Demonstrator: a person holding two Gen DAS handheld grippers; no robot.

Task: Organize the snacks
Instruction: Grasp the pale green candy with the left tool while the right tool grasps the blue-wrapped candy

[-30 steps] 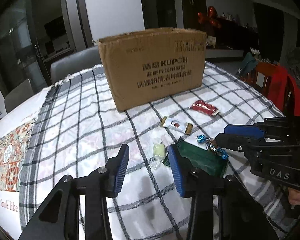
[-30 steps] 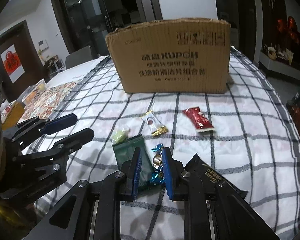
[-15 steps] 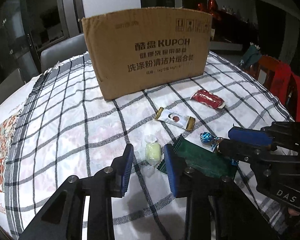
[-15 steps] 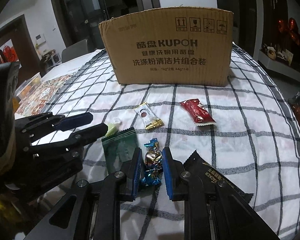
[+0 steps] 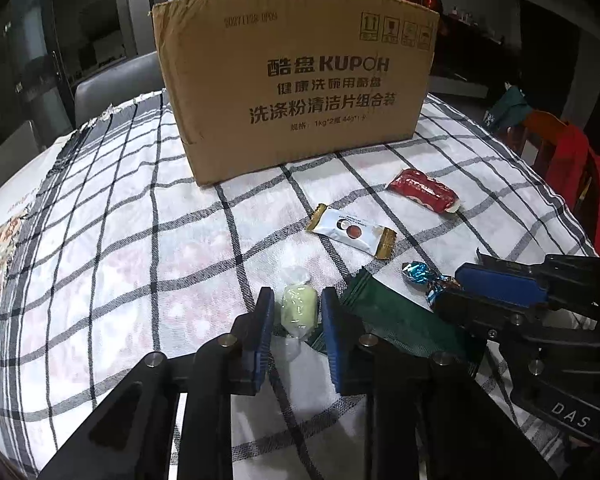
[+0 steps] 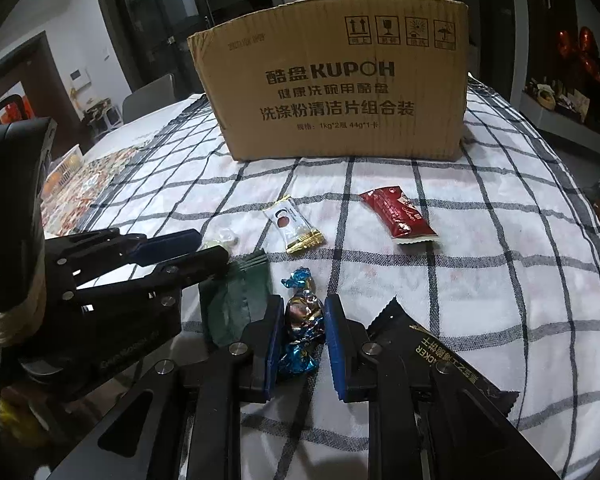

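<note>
A cardboard box (image 5: 296, 76) stands at the back of the checked cloth (image 5: 120, 240); it also shows in the right wrist view (image 6: 336, 72). My left gripper (image 5: 296, 312) has its blue pads on both sides of a pale green candy (image 5: 298, 308), close to it. My right gripper (image 6: 302, 328) is shut on a blue and brown foil candy (image 6: 302, 320). A dark green packet (image 5: 396, 316) lies between them. A white and gold packet (image 5: 350, 234) and a red packet (image 5: 422, 190) lie nearer the box.
A black packet (image 6: 440, 356) lies under the right gripper's right finger. A chair with red cloth (image 5: 572, 168) stands at the table's right edge. A patterned mat (image 6: 80, 196) lies at the left. A grey chair (image 5: 112, 88) stands behind the table.
My left gripper has moved forward and closed around the pale green candy. My right gripper has stayed shut on the foil candy. Both have come closer to the box.
</note>
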